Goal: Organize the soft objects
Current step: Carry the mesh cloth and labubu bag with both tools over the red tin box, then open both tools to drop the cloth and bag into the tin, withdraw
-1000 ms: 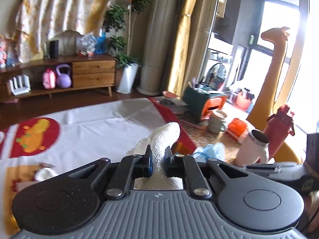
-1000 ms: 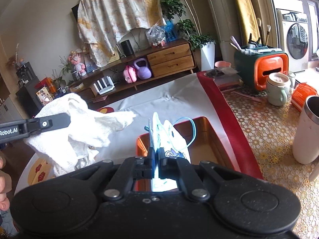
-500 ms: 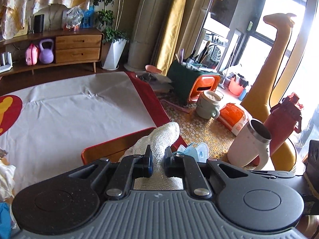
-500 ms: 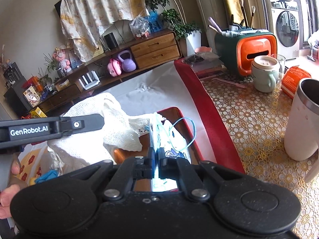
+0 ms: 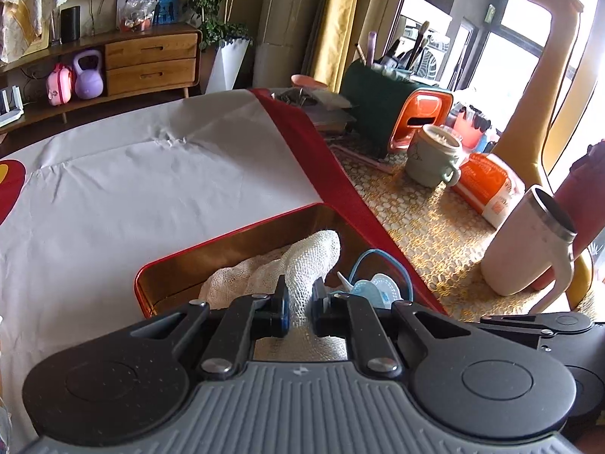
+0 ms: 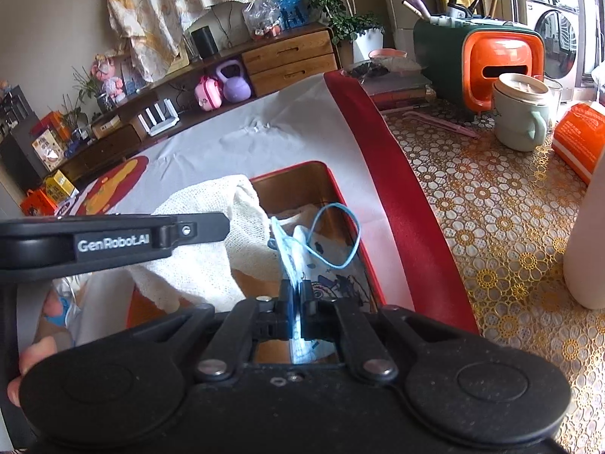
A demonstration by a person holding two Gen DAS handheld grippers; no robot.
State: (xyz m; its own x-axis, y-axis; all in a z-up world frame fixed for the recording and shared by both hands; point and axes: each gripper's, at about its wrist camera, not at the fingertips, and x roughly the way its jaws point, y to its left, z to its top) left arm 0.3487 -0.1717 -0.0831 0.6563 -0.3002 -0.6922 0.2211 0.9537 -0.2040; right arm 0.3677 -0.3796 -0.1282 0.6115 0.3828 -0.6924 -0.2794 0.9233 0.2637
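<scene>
Both hands are over the red tin (image 5: 227, 249) now, and each has something soft in its grip. The left gripper (image 5: 300, 302) is pinched tight on a white gauzy cloth (image 5: 310, 253), whose loose end droops into the tin. The right gripper (image 6: 298, 302) is clamped on a blue face mask (image 6: 293, 261), ear loop curling up free, hanging just over the tin's right side next to the cloth.

The job here looks like the drop-off. Best bet: lower each piece until most of it rests inside the walls, then open, so nothing flops over the rim onto the white sheet (image 5: 151, 174). Watch that ear loop: it could snag on a finger as the jaws part. The two grippers are close together, so releasing one at a time seems wise.
</scene>
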